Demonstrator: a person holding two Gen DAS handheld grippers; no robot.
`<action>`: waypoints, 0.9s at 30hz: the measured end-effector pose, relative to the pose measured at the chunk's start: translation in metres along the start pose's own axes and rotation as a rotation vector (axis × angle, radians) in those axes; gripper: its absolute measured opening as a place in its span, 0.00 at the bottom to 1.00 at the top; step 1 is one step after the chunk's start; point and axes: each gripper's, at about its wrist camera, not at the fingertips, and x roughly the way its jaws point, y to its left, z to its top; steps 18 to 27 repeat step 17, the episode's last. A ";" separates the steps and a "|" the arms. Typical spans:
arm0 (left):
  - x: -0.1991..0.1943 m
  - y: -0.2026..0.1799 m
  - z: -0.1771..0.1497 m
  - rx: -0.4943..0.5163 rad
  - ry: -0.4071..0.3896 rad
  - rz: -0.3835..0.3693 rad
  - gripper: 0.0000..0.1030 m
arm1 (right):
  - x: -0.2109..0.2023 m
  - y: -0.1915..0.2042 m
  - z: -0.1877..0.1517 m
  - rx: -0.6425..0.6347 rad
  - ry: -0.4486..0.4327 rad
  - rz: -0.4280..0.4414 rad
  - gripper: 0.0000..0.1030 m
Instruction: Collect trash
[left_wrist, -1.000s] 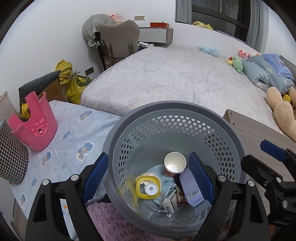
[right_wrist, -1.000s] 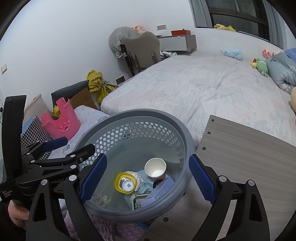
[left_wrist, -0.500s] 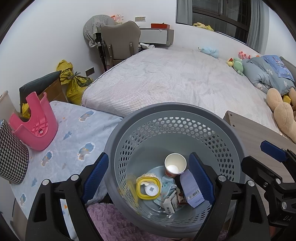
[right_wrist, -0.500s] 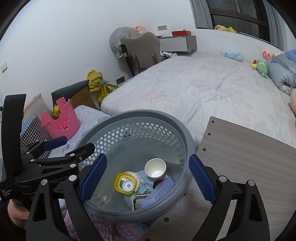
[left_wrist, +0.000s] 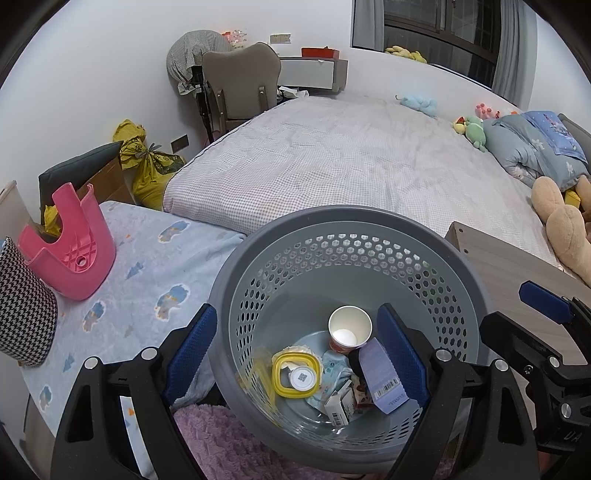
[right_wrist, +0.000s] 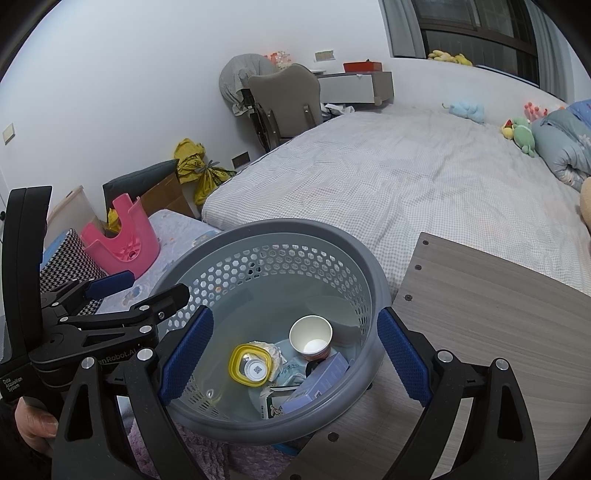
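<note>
Both hand-held grippers spread wide over the grey basket (left_wrist: 458, 266), beside bed (left_wrist: 332, 155) and wooden board (right_wrist: 498, 295)

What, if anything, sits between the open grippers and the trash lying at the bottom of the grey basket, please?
Nothing visible does. The basket is open-topped, and the paper cup, yellow-rimmed lid and purple box lie uncovered on its floor. Only the perforated wall rings them, so both the left gripper and the right gripper would reach from above.

Both wrist views close above, angled down into one shared basket (left_wrist: 458, 280), bed (right_wrist: 406, 177) probably beyond.
</note>
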 end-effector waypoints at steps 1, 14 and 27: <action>0.000 0.000 0.000 0.000 0.000 -0.001 0.82 | 0.000 0.000 0.000 0.001 0.000 0.000 0.86; -0.002 -0.001 0.000 -0.003 -0.004 0.004 0.82 | -0.001 0.001 0.000 0.001 -0.001 0.001 0.86; -0.002 -0.001 0.000 -0.004 -0.006 0.004 0.82 | 0.000 0.001 0.000 0.001 0.000 0.001 0.86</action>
